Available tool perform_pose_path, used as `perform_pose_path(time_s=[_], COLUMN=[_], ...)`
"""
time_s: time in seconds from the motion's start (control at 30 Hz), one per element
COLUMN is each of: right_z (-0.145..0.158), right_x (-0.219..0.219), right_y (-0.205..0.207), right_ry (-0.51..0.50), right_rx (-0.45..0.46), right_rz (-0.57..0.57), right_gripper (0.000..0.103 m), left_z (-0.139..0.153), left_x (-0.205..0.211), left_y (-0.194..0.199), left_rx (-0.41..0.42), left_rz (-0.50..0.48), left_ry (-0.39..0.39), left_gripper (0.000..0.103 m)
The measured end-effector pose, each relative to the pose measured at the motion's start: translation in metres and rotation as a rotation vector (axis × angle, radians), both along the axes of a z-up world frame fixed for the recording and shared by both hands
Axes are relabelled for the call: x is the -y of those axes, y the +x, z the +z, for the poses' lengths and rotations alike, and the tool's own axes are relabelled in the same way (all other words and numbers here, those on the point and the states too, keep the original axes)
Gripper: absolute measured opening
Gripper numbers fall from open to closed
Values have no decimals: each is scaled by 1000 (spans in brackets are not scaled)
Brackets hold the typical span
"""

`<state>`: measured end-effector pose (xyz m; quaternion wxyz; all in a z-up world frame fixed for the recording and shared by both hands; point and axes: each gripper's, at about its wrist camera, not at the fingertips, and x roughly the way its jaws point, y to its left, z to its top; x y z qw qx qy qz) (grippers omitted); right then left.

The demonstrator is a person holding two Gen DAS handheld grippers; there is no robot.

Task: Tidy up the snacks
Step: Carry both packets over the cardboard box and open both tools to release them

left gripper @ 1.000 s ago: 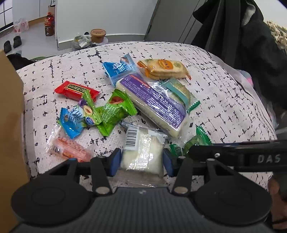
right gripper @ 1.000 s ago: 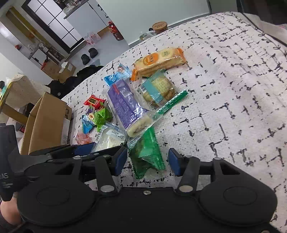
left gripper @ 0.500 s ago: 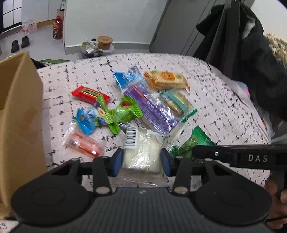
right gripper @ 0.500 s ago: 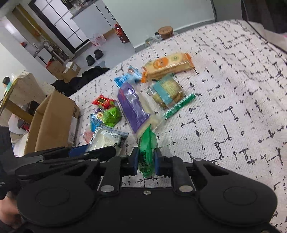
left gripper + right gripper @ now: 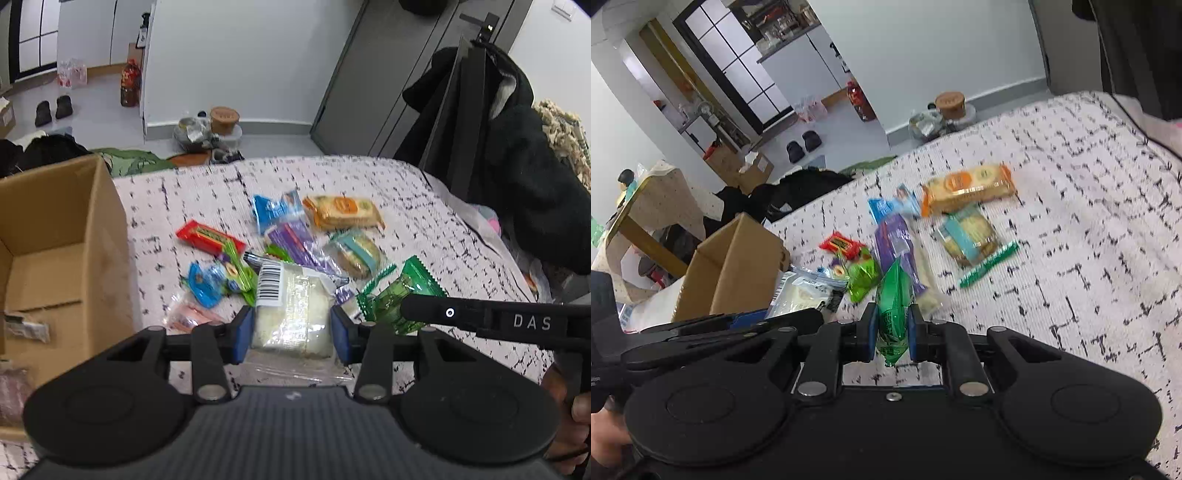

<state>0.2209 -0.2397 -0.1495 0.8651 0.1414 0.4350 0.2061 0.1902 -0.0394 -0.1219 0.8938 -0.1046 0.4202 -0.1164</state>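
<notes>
Currently both hand-held grippers are loaded. Left hand-held gripper (image 5: 291, 334) is partly closed, blue pads pressing both sides of a clear pack (image 5: 291, 314) of white snack with a barcode label, held clear of the bed (image 5: 424, 206). Right hand-held gripper (image 5: 893, 332) is closed almost fully on a green pouch (image 5: 894, 306), pinched edge-on and standing upright between the pads. Left view shows that same pouch just right of the clear pack, under the right gripper's black finger. On the bed's black-and-white cover lie an orange cracker pack (image 5: 343, 212), teal pack (image 5: 356, 251), purple pack (image 5: 895, 243), blue pack (image 5: 275, 208), red bar (image 5: 208, 236), small green and blue wrappers. Open cardboard box (image 5: 51, 258) sits at the bed's left edge.
</notes>
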Motion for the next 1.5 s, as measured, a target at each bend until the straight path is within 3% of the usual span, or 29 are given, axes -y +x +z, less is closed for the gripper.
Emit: perform_pose_path(time_s=[0.73,1.5], right_z=[36,40], right_x=[-46,-120], right_y=[7,15], right_ry=[96,187], right_rx=[96,76], right_rz=[55,214], right_gripper=[16,16], left_z=[53,43], left_x=[-61,-151], left_y=[-21,-41], left_rx=[104,52], left_rz=[154,423], left_ry=[12,32], left_gripper=[44,44])
